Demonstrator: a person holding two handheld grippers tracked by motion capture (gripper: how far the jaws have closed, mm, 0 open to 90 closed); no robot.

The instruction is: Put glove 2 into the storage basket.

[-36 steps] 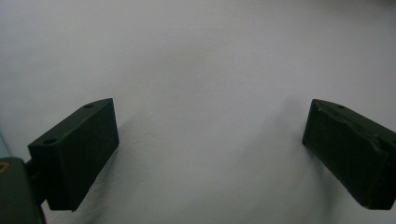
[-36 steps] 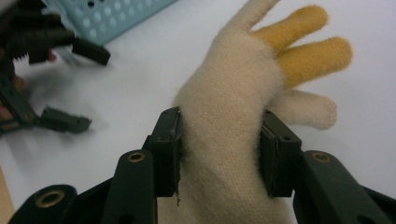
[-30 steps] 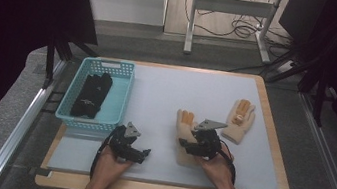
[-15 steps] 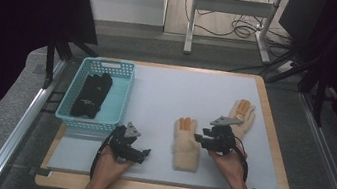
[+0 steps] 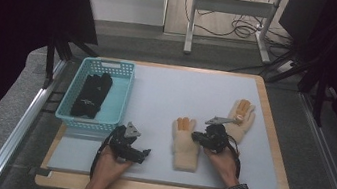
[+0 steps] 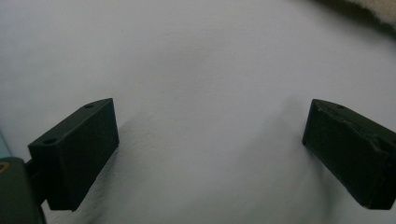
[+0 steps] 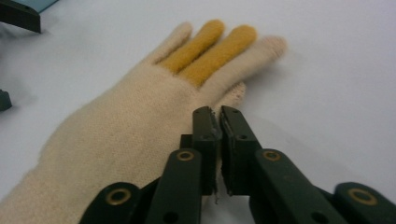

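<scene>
A grey mat [image 5: 166, 94] covers most of the wooden table [image 5: 271, 140]. At its left stands a blue basket [image 5: 121, 95] with a pair of black gloves [image 5: 90, 94] inside. Two cream gloves with orange fingers lie on the mat: the near glove [image 5: 185, 140] flat toward the middle, the far glove [image 5: 241, 116] further right and back.

The right gripper [image 5: 203, 137] sits just beside the near glove's right edge. Its jaws have just been closing and now stand nearly together, right at the glove's thumb side [image 7: 233, 95]; whether any fabric is pinched between them cannot be told.

The left gripper [image 5: 139, 155] rests on bare mat near the front edge, its jaws spread wide with nothing between them.
</scene>
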